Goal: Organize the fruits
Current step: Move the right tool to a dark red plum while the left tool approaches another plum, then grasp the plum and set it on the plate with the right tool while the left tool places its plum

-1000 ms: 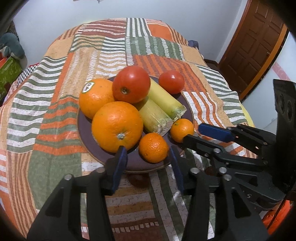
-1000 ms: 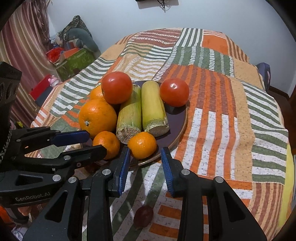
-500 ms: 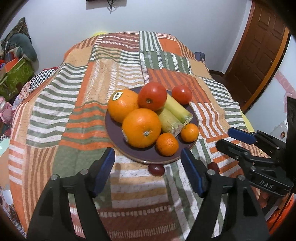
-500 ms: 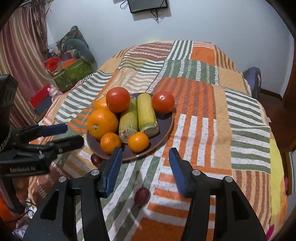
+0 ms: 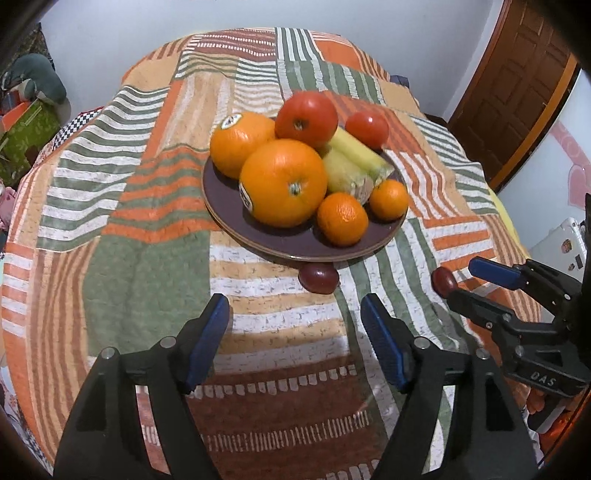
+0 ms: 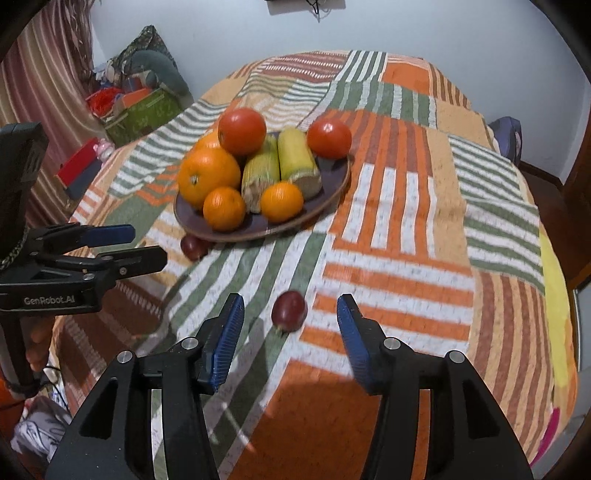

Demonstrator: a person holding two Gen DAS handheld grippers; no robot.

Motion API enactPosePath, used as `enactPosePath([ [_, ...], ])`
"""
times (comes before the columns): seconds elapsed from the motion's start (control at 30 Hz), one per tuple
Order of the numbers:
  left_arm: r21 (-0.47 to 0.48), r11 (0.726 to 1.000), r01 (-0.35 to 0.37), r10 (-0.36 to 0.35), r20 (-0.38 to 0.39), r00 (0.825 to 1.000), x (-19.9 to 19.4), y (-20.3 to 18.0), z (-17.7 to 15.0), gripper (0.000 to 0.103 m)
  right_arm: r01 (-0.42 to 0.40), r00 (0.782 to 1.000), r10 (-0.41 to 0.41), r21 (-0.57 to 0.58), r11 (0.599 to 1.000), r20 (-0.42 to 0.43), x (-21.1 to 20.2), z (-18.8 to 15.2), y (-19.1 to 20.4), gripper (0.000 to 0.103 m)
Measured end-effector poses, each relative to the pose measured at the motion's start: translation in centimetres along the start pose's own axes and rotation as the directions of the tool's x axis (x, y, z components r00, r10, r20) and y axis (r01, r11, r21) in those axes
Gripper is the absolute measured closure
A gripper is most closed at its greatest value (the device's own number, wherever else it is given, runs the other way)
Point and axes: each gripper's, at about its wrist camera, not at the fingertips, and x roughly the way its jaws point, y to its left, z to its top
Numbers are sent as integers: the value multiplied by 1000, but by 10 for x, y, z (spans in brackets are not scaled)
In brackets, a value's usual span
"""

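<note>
My left gripper (image 5: 295, 343) and right gripper (image 6: 290, 341) had jaws just opened, holding nothing. Two dark fruits, maybe grapes (image 6: 289, 309), lay on the bed cover (image 6: 399, 236) near the plate (image 5: 295, 243).

Pale blue-white walls (image 6: 461, 40) behind a bed spread with a patchwork quilt (image 5: 147, 206) in orange, green and white stripes. To one side, a dark panelled wooden door (image 5: 517, 88) in an orange-brown frame. On the other side, a striped curtain (image 6: 40, 74) in red and tan, above a clutter of a green box (image 6: 144, 114), red items and bundled cloth on the floor. High on the far wall, a dark fixture with dangling wires (image 6: 306, 5). Even indoor light, soft shadows on the quilt.
</note>
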Motion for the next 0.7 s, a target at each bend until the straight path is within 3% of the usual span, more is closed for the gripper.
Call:
enactPosePath([
  [0.1,11,1000,16,-15,-12,1000,8,-2,0,31,0,1000,0,-7,1000,-8,3,-3,1,54],
  [0.3,26,999,40,-39,-30,999,21,-6,5,53,-11,1000,11,-11,1000,-19,10,-3,2,69],
  [0.7,51,999,14,-14,3,1000,32,-12,11,64,-19,1000,18,-13,1000,-13,11,-3,2,85],
])
